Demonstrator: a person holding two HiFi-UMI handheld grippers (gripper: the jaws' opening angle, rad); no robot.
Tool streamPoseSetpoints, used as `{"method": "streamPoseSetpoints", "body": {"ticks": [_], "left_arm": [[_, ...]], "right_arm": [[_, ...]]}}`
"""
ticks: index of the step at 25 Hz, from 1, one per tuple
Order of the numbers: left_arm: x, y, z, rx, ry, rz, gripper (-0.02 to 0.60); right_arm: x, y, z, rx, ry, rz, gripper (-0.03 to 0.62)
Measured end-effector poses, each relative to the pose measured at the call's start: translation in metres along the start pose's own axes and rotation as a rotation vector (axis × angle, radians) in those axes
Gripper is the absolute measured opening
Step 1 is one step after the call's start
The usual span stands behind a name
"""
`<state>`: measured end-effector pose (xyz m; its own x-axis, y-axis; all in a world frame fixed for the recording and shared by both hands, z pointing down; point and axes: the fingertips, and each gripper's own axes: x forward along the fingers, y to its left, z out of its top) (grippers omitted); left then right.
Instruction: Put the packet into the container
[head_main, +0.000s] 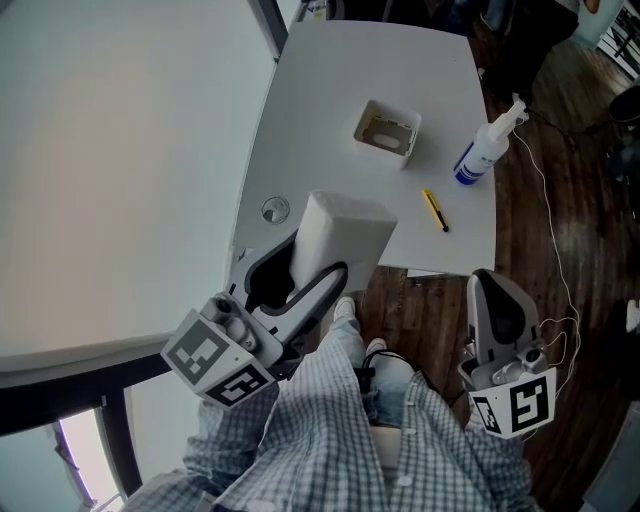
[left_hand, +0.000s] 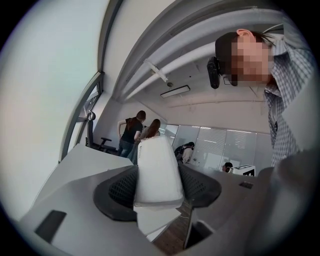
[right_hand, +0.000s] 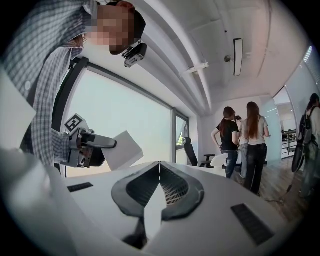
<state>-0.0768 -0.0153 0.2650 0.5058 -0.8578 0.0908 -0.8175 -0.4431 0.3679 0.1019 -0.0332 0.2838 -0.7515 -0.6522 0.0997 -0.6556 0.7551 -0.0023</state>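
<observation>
The left gripper (head_main: 316, 262) is clamped on a white packet (head_main: 345, 232). In the left gripper view, both dark ribbed pads (left_hand: 119, 188) press against the sides of the packet (left_hand: 157, 170), which stands between the jaws and projects past their tips. In the head view, the packet is in the air over the near edge of the white table (head_main: 340, 110). It is well apart from the container (head_main: 384, 146), a small white open-topped box that stands farther back on the table.

The right gripper (head_main: 492, 290) is off the table's near right corner, above the dark wooden floor (head_main: 585, 230). In the right gripper view, its jaws (right_hand: 160, 172) are together with nothing between them.

Other items on the table:
- A spray bottle (head_main: 485, 150) with a blue base, to the right of the container.
- A yellow pen-shaped tool (head_main: 435, 210), between the bottle and the packet.
- A round metal disc (head_main: 275, 210), just left of the packet.
</observation>
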Motion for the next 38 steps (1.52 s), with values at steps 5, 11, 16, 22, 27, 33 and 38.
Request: {"method": "streamPoseSetpoints", "body": {"ticks": [5, 11, 16, 22, 27, 33, 38], "left_arm": [[0.010, 0.021, 0.010, -0.007, 0.009, -0.022, 0.258], [0.021, 0.050, 0.022, -0.008, 0.017, -0.054, 0.258], [0.027, 0.073, 0.026, -0.018, 0.025, -0.075, 0.258], [0.032, 0.096, 0.032, -0.021, 0.026, -0.103, 0.258], [0.034, 0.104, 0.041, -0.031, 0.027, -0.127, 0.258], [0.042, 0.107, 0.045, -0.039, 0.026, -0.148, 0.258], [0.049, 0.114, 0.044, -0.034, 0.028, -0.130, 0.258]], "right_arm": [[0.020, -0.001, 0.004, 0.002, 0.005, -0.025, 0.012], [0.048, -0.001, 0.007, 0.001, 0.010, -0.057, 0.013], [0.068, 0.001, 0.006, -0.004, 0.018, -0.079, 0.012], [0.090, 0.005, 0.008, -0.036, 0.029, -0.099, 0.012], [0.099, 0.010, 0.016, -0.061, 0.046, -0.112, 0.012], [0.103, 0.007, 0.020, -0.055, 0.050, -0.123, 0.013], [0.107, -0.001, 0.017, -0.050, 0.048, -0.114, 0.012]]}}
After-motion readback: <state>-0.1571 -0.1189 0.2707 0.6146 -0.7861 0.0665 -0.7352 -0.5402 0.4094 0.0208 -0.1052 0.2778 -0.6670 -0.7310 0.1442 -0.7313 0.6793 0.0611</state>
